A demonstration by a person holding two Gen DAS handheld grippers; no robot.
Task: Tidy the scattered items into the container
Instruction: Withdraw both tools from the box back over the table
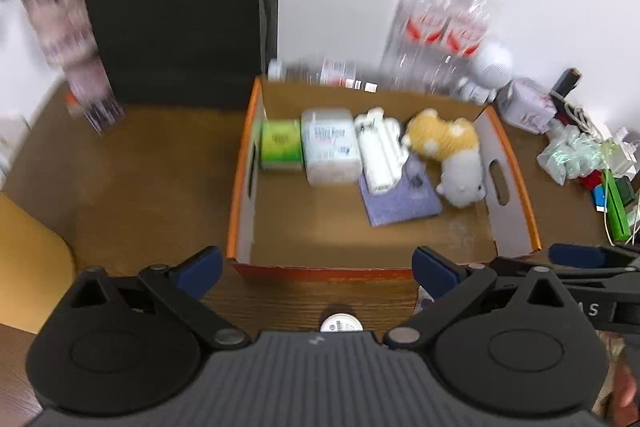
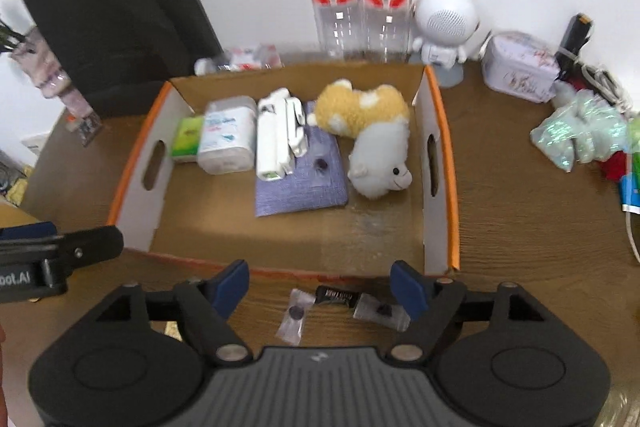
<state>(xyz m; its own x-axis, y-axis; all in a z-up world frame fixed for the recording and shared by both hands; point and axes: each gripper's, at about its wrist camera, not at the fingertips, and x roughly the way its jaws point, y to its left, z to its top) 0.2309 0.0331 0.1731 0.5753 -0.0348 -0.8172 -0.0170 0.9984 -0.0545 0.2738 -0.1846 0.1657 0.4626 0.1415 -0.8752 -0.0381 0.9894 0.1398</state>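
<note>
Below, both tongs, left gripper (image 1: 316, 267) and right gripper (image 2: 320, 289), stand released, empty; small plastic packets (image 2: 294, 319) before the box (image 2: 448, 163) look light, slippery: pinch an edge.

The left gripper (image 1: 316, 273), fingers (image 1: 202, 269) spread and empty, hangs before the cardboard box (image 1: 240, 211) holding a plush toy (image 1: 452, 147).

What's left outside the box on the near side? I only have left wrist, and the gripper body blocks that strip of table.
Observer: Right wrist shows a clear sachet, a black packet and a second sachet on the table in front of the box.
Operator: Right gripper holding any?
Observer: No. The right gripper is open, with nothing gripped. All three lie flat on the wood below it.
</note>
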